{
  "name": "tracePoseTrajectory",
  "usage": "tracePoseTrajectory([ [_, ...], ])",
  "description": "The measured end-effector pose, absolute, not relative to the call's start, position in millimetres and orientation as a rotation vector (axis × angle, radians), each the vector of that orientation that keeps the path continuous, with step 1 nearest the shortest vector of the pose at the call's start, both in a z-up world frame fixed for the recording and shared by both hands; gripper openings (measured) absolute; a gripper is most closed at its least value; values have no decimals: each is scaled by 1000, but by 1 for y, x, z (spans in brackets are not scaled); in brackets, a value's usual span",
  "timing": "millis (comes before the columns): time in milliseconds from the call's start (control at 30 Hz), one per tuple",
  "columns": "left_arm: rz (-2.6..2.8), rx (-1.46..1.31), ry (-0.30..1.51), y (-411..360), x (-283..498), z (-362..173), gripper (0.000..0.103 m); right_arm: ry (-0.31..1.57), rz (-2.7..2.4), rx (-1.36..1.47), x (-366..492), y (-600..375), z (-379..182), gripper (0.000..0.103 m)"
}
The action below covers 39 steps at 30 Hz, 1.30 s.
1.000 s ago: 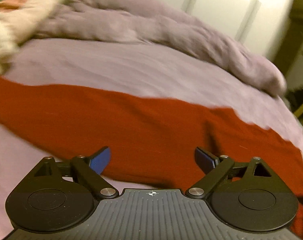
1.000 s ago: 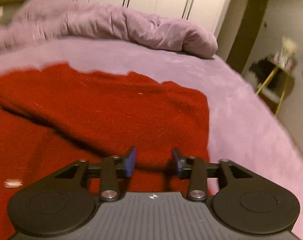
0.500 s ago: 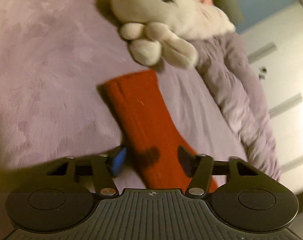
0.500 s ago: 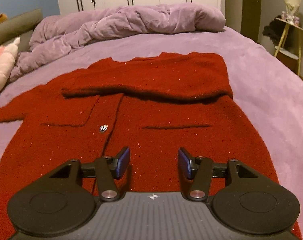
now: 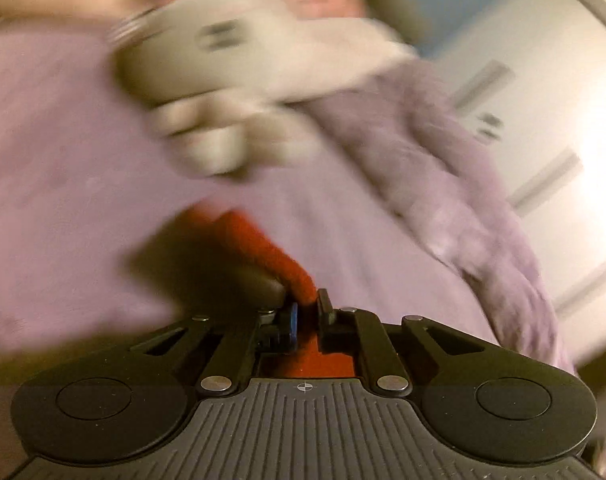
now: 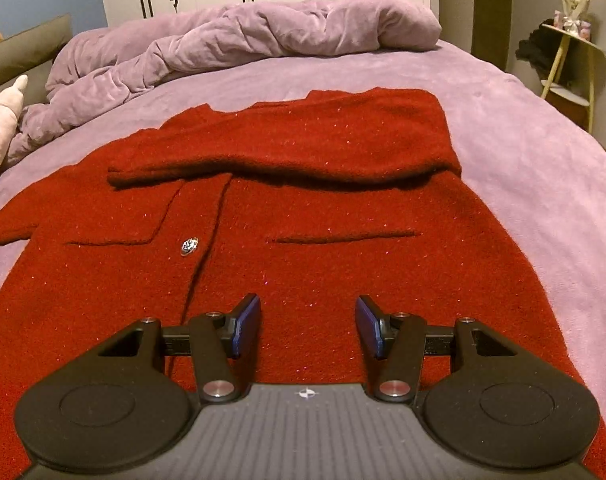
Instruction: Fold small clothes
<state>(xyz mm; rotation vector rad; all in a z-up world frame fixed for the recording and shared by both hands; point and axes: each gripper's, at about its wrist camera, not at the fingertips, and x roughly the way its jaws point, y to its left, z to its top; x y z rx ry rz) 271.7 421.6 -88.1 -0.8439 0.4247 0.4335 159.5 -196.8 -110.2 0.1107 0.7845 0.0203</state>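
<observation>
Red coat (image 6: 311, 248) is lying spread on the purple bed (image 6: 535, 160), front up, with one sleeve (image 6: 287, 152) folded across its chest and the other sleeve (image 5: 271, 256) reaching out toward the plush toy (image 5: 223, 92) at the bed's edge. In the left wrist view the left gripper (image 5: 306, 312) is pinching that outstretched sleeve: its jaws have just been closing from wide apart and are now clamping a raised ridge of the red cloth between them, where half a second ago the sleeve was lying flat between open jaws. That view is blurring heavily, and the plush toy is filling more of it than before. The right gripper (image 6: 307, 326) is hovering over the coat's lower part, its jaws standing about half apart and holding nothing, much as half a second ago. A crumpled purple duvet (image 6: 239, 44) is lying along the far side of the bed.
</observation>
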Motion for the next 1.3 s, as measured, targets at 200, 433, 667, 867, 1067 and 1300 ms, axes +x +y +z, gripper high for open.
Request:
tracePoseTrajectory([
  [200, 51, -481, 369, 264, 306, -10, 10, 757, 11, 133, 154, -205, -105, 52],
  [433, -250, -193, 483, 73, 323, -28, 50, 717, -3, 156, 152, -223, -92, 52],
  [667, -37, -190, 552, 82, 274, -87, 72, 724, 84, 194, 186, -230, -87, 52],
  [867, 133, -170, 597, 113, 273, -110, 76, 650, 232, 196, 263, -186, -77, 52],
  [1067, 209, -339, 663, 146, 271, -131, 77, 753, 257, 240, 346, -149, -102, 51],
  [1300, 202, -321, 671, 146, 273, -132, 79, 791, 276, 257, 374, -128, -121, 23],
])
